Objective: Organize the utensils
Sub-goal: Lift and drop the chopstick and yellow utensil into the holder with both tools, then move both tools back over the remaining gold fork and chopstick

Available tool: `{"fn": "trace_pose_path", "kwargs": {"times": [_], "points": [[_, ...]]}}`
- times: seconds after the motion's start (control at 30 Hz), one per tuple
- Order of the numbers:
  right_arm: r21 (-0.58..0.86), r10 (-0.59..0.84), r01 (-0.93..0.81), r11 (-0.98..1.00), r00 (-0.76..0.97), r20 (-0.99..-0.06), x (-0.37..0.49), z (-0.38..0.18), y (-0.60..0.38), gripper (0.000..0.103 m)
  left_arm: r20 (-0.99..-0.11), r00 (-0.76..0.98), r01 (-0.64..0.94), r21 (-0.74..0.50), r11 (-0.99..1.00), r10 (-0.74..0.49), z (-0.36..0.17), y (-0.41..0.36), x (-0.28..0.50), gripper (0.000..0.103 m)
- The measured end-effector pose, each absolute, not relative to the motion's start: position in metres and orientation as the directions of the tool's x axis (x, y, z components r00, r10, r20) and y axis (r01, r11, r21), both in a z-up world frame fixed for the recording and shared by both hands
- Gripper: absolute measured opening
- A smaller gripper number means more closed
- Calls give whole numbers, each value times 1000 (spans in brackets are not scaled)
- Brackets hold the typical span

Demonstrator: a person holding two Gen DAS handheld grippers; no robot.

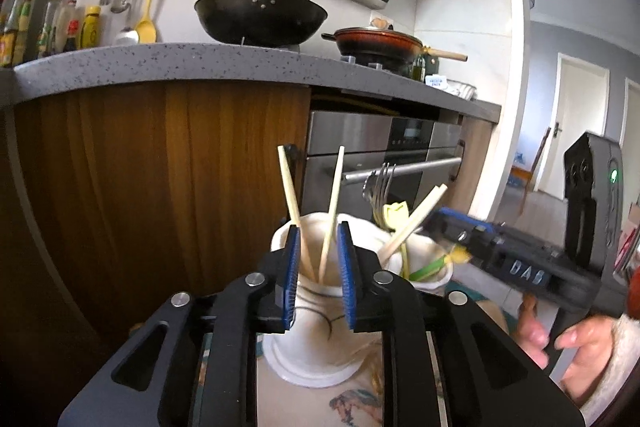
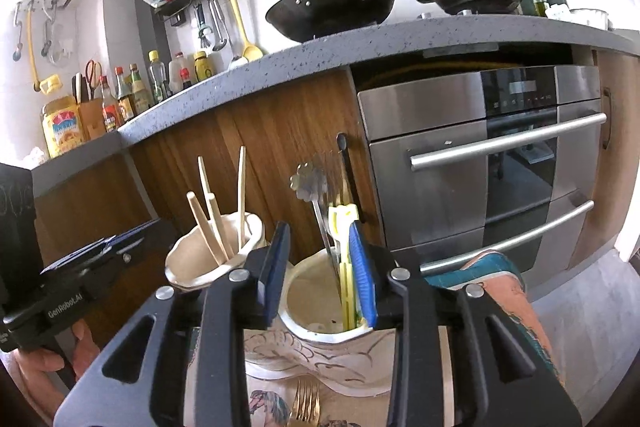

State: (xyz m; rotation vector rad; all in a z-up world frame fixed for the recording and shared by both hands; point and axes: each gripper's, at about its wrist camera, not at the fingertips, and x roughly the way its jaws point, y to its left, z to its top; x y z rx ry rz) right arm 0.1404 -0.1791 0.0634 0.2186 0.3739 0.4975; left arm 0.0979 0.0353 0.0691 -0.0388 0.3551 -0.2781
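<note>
With both grippers, left [image 1: 318, 267] and right [image 2: 322, 275], spread empty over the cups [image 2: 320, 307], I judged the loose fork [image 2: 305, 403] needed a centred handle grip.

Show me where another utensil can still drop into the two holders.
Most room is in the right holder: its whole left half is bare, while the yellow utensil and metal fork crowd the right wall. The left holder is tighter: chopsticks fan across its middle, leaving only rim gaps.
</note>
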Motion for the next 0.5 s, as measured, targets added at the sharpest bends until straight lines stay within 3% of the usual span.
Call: {"fn": "trace_pose_path", "kwargs": {"times": [0.07,0.13,0.3,0.5], "points": [[301,503,-421,855,814,-291,135,68,-184,31,-344,900,259,-76,963,-269,70,35,93,23],[298,500,-420,857,816,-291,129,73,-187,39,-351,897,258,-78,963,-269,72,36,86,33],[289,488,-409,866,817,-306,111,81,-195,41,-360,902,234,-60,970,-240,75,38,70,35],[277,477,-398,874,811,-338,85,83,-207,55,-384,898,207,-55,977,-212,73,42,50,45]]}}
